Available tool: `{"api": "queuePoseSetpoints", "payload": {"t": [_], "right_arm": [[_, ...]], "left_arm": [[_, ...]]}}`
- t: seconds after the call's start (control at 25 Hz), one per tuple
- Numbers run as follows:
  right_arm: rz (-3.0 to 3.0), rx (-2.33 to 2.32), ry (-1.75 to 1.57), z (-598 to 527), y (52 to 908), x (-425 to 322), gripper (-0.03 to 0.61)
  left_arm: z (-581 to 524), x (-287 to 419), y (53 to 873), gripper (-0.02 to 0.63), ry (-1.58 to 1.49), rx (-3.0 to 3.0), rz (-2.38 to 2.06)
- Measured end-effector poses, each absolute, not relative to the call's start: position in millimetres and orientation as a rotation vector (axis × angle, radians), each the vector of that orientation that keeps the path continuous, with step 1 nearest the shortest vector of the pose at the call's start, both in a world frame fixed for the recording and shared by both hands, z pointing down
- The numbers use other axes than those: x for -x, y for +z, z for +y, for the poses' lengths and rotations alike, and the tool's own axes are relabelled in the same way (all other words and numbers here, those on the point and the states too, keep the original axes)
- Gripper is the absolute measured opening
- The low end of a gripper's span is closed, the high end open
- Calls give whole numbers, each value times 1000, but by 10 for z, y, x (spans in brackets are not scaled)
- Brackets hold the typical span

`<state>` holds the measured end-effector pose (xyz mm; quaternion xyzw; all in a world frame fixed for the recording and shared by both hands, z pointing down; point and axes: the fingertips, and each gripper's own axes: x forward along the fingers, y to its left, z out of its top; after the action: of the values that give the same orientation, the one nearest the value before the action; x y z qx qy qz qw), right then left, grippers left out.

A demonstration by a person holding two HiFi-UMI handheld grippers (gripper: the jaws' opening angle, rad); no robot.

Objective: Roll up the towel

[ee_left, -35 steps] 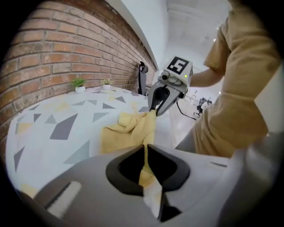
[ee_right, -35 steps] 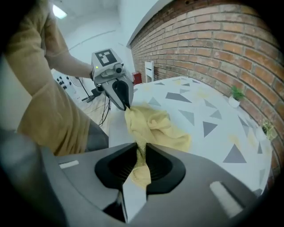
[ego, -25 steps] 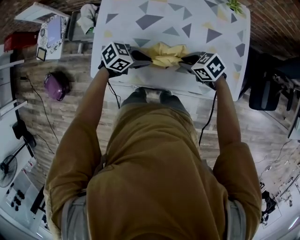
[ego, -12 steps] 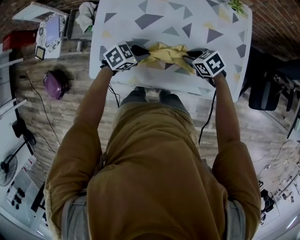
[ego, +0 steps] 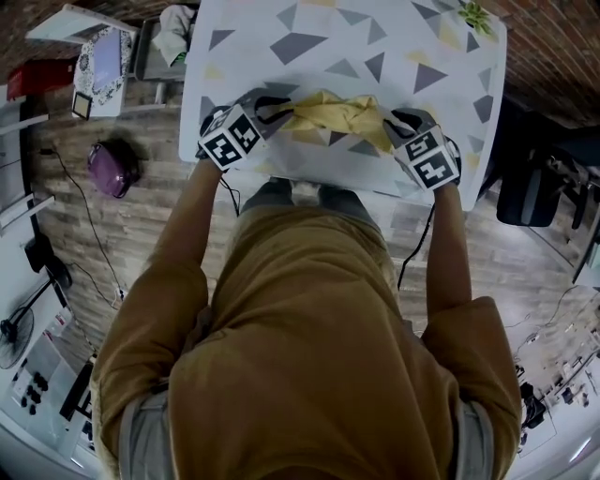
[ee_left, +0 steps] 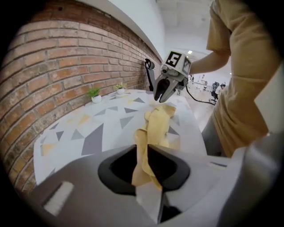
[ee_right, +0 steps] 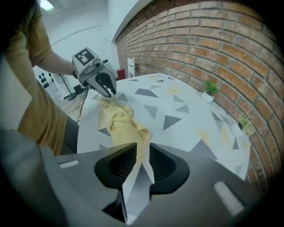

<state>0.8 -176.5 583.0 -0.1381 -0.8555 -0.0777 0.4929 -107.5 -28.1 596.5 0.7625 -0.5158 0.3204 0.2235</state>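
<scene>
- Now, the yellow towel [ego: 333, 112] lies bunched in a strip near the table's [ego: 375, 28] front edge, and the patterned top runs on toward the brick wall [ee_left: 66, 57].
- The left gripper [ego: 274, 106] is clamped on one end of the towel, and the right gripper [ego: 392, 120] is clamped on the other.
- Small potted plants [ee_right: 210, 90] stand by the wall, well apart from the towel. A purple bag [ego: 111, 171] lies on the floor.
- Only the gripper views show cloth pinched between the jaws.
</scene>
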Motion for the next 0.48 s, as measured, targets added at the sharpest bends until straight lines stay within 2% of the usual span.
{"api": "queuePoseSetpoints", "payload": {"t": [0.24, 0.48], "right_arm": [[-2251, 272, -293, -1414, 5565, 185, 71], [-2194, 335, -244, -1057, 6067, 211, 69]], "left_arm": [[-662, 458, 5576, 81, 866, -2208, -1528], [-960, 276, 5983, 81, 884, -2139, -1517]]}}
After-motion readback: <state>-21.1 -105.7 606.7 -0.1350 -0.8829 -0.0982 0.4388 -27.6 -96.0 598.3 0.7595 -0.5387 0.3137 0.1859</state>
